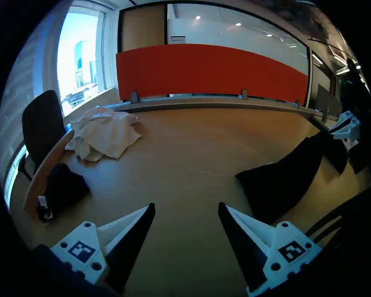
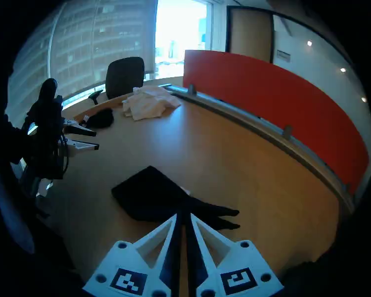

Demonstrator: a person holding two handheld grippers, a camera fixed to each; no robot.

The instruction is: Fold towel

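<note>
Looking beyond the black towel [image 2: 146, 195], I have plenty of bare wooden worktop [image 2: 225, 148], which runs out to the curved edge below the red screen [image 2: 284, 109]. My right tongs [image 2: 184, 216] are pinched tight on the towel's corner, where the limp, matte cloth narrows to a point. My left tongs [image 1: 185, 205] hang spread wide over smooth wood just beside the towel. A crumpled white cloth heap [image 1: 104, 133] lies well apart from the towel.

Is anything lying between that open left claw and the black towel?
Nothing visible: bare table separates the left gripper from the black towel. The white cloth pile and a small dark bundle lie off on the other side.
</note>
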